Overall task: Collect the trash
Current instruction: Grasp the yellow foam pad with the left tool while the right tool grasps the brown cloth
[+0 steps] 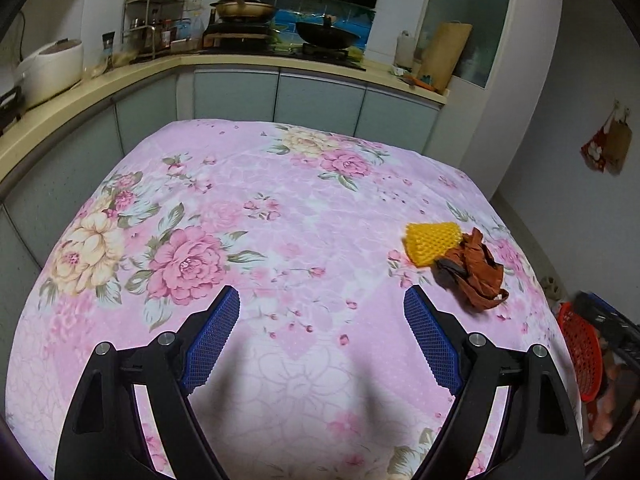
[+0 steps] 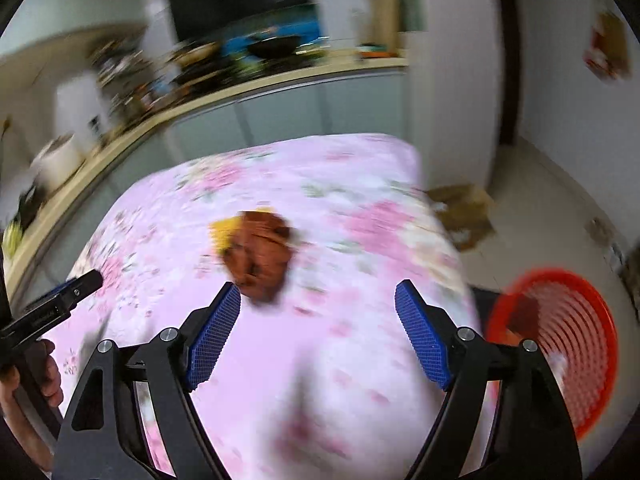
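Observation:
A crumpled brown wrapper (image 1: 474, 274) lies on the pink floral tablecloth (image 1: 256, 208) at the right, touching a yellow foam fruit net (image 1: 430, 242). My left gripper (image 1: 322, 300) is open and empty above the cloth, left of the two pieces. In the blurred right wrist view, the brown wrapper (image 2: 260, 256) and the yellow net (image 2: 224, 232) sit just beyond my open, empty right gripper (image 2: 318, 296), nearer its left finger. A red plastic basket (image 2: 568, 348) stands on the floor to the right of the table. The left gripper (image 2: 60, 300) shows at the left edge there.
A kitchen counter (image 1: 120, 76) with a rice cooker (image 1: 50, 66), a spice rack and a stove with a wok (image 1: 326, 36) runs behind the table. The red basket (image 1: 580, 352) sits low at the table's right. Brown paper (image 2: 464, 208) lies on the floor past the table corner.

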A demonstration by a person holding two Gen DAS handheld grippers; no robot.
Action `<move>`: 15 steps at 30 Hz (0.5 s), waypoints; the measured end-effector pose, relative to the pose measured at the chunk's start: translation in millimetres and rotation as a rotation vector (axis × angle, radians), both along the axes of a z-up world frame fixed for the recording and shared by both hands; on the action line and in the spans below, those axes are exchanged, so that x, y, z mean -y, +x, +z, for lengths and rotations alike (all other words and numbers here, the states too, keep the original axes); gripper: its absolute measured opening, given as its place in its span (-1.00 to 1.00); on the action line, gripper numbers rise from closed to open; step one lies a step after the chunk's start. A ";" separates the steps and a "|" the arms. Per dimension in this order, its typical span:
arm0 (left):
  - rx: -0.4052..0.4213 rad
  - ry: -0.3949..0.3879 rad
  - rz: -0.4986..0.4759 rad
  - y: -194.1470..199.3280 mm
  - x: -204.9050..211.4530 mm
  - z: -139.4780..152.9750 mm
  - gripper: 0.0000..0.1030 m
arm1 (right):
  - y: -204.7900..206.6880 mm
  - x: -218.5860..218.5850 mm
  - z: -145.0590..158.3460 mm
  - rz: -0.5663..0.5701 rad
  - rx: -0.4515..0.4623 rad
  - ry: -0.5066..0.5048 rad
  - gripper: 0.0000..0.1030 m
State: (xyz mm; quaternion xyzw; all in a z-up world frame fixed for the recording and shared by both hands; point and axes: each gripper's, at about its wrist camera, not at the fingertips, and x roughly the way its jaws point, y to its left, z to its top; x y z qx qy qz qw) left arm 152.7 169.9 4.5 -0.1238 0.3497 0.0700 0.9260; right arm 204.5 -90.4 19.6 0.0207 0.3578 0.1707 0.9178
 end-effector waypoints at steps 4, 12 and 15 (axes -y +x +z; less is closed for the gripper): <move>0.008 -0.003 0.005 0.9 -6.8 1.2 0.58 | 22.2 -45.7 -6.9 0.070 0.014 -0.055 0.58; 0.010 -0.005 -0.003 9.4 -9.3 0.2 0.58 | 69.6 -85.2 -39.7 0.064 -0.053 -0.161 0.59; 0.011 -0.001 -0.018 17.8 -3.7 1.0 0.58 | 77.8 -80.1 -48.8 0.054 -0.093 -0.147 0.58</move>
